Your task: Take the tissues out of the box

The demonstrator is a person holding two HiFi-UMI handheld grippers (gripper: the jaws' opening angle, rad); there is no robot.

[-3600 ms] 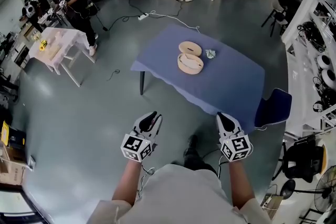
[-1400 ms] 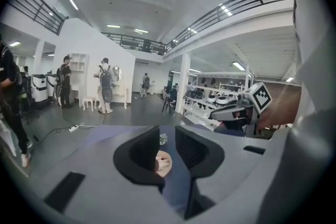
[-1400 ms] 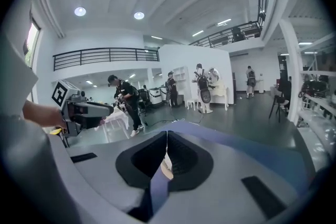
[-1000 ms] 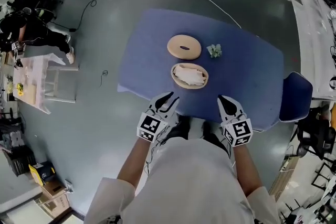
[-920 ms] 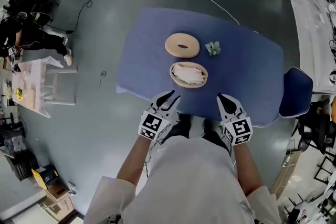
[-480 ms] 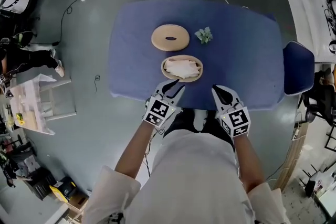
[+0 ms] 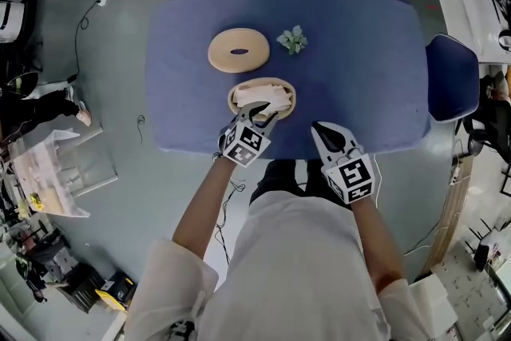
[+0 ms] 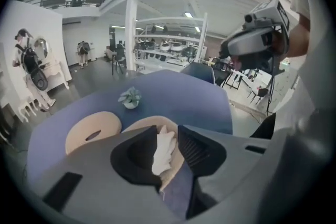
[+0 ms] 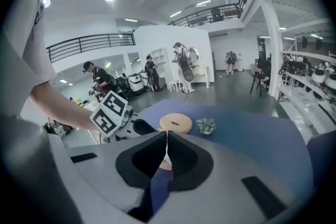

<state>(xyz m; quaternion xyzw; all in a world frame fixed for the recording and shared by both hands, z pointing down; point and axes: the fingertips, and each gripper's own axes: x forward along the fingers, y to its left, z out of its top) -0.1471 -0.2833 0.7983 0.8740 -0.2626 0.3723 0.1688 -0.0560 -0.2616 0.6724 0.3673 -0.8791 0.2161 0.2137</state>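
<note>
Lowering from the table [image 7: 359, 52] edge, the left gripper [image 7: 260, 114] now reaches the box [image 7: 232, 100], its jaws just widened with the tissues [image 7: 267, 94] between them; the right gripper [image 7: 322, 130] stays closed, empty.

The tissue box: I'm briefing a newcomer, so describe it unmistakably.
On the blue table lie two tan ovals. The tissue box is the one nearer the person, open with white tissues inside; the other is a flat slotted lid.

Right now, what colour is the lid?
The lid is pale tan with a dark slot; the head view shows it best.
</note>
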